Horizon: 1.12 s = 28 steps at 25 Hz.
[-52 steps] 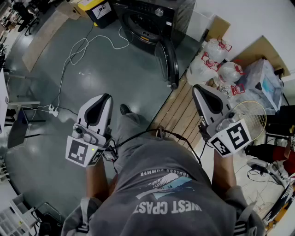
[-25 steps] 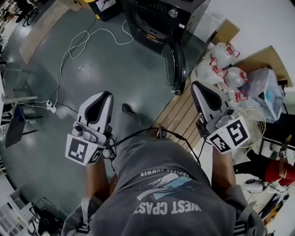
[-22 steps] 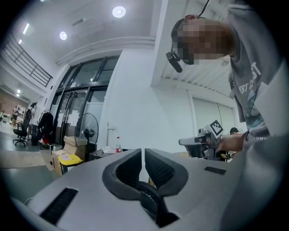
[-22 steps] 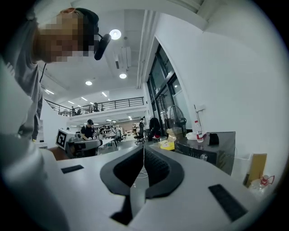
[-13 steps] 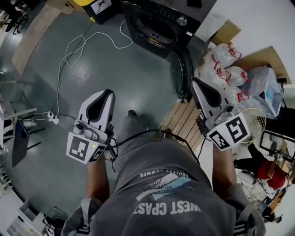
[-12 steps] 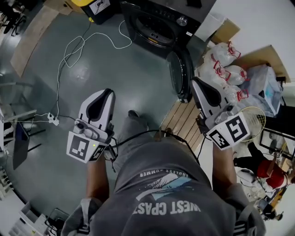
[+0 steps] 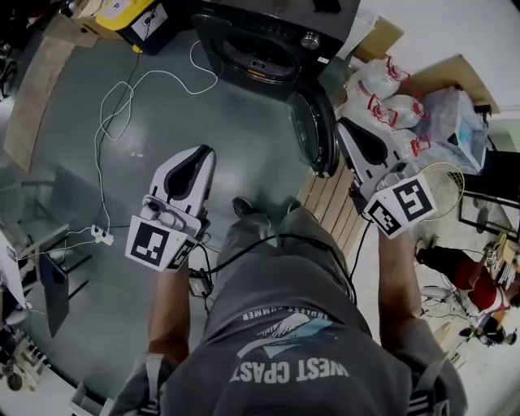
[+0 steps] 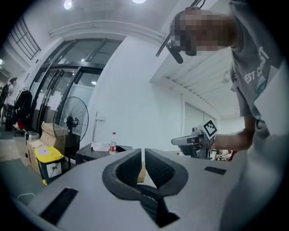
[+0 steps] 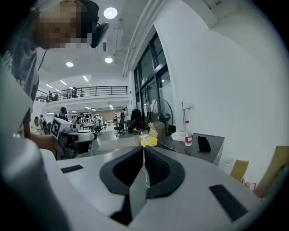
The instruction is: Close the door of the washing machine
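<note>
The dark front-loading washing machine (image 7: 268, 36) stands at the top of the head view. Its round door (image 7: 314, 130) hangs swung out towards me, edge-on. My left gripper (image 7: 205, 151) is shut and empty, held over the grey floor to the door's lower left. Just right of the door's edge, my right gripper (image 7: 342, 124) is also shut and holds nothing. In the left gripper view the shut jaws (image 8: 142, 151) point level past the machine's top (image 8: 101, 151). The right gripper view shows closed jaws (image 9: 143, 149) and the machine's top (image 9: 203, 143) with a bottle (image 9: 188, 132).
A white cable (image 7: 122, 97) loops over the floor to the machine's left, near a yellow-lidded box (image 7: 130, 15). White bags (image 7: 382, 89) and a wooden pallet (image 7: 333, 203) lie to the door's right. A standing fan (image 8: 70, 122) is beyond.
The washing machine and its open door have come nearer in the head view as I walked forward. Both grippers moved along with me and stayed shut.
</note>
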Available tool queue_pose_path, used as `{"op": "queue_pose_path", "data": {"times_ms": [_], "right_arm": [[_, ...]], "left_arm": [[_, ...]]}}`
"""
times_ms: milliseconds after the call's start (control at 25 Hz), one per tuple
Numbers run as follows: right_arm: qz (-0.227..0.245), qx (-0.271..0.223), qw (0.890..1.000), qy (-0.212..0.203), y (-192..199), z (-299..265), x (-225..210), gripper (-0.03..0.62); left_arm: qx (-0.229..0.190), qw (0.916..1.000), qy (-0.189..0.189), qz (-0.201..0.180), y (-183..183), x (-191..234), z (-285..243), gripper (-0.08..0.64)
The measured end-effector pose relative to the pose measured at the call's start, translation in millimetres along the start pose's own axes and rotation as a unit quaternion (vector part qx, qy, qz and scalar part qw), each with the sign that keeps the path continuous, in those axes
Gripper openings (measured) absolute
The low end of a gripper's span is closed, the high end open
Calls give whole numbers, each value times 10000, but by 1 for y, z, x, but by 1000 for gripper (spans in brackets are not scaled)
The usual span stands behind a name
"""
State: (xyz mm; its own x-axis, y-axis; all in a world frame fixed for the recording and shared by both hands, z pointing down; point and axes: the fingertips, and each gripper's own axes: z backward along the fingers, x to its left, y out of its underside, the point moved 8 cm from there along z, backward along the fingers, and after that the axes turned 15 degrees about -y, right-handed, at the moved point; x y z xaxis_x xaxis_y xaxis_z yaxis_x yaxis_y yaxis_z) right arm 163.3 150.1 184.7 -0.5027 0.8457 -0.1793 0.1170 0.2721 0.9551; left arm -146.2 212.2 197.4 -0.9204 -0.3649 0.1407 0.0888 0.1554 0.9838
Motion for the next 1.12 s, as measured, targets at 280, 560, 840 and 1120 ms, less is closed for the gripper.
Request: {"op": "queue_pose_path", "data": {"times_ms": [280,560,840,1120], "right_arm": [[-121,683,9970,344,45,-8,-50,58],[-302,1408,9891,316,104,-16,-103,75],[-214,2151,9761,-224,167,-44,-137,98],[263,2975,9460,-1262,212,-81,-160,138]], "left_arm": [[386,9982,428,179,37,-12,-50,38],[847,9927,725,460,98,-38,-110,38],[1444,9844,736,681,171,-52,-156,55],[1968,9744,687,838,229,-58,-187,109]]}}
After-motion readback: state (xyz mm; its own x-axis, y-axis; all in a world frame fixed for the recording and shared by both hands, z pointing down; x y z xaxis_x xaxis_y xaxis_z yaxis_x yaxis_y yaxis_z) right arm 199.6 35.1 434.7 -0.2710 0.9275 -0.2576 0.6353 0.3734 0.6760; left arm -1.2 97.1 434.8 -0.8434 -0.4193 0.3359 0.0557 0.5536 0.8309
